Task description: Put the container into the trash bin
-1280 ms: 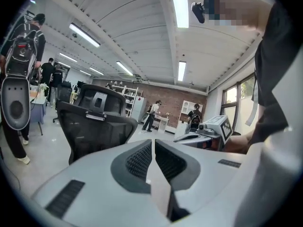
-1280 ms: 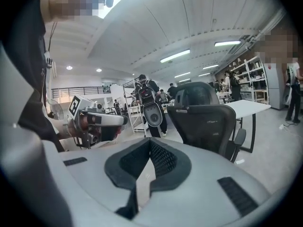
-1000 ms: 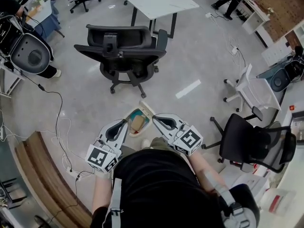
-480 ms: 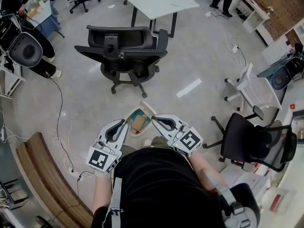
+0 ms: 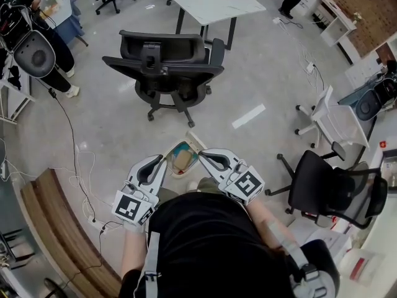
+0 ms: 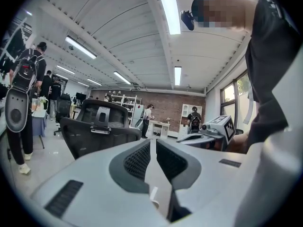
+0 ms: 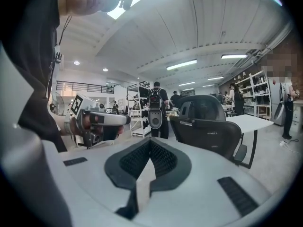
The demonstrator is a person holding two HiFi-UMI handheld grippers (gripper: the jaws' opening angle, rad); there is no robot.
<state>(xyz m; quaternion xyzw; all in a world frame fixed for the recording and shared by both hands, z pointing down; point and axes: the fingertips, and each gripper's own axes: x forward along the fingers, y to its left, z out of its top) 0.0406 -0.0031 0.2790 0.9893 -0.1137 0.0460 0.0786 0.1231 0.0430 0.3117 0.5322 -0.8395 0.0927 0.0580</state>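
Currently, you hold two grippers: left gripper (image 5: 162, 160), fingers together, empty; right gripper (image 5: 202, 154), fingers together, empty. One tan container (image 5: 180, 161) lies inside one white-rimmed, teal-lined trash bin (image 5: 185, 146) between their tips. Farther off: one black mesh office chair (image 5: 162, 67).

A small trash bin (image 5: 172, 149) with a pale rim and teal lining stood open on the floor, a brown container (image 5: 180, 160) lying inside.

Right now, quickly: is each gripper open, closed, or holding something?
Left gripper: closed to a slit on the container edge, apparently pinching it.
Right gripper: closed on the container's opposite edge, apparently pinching it too.
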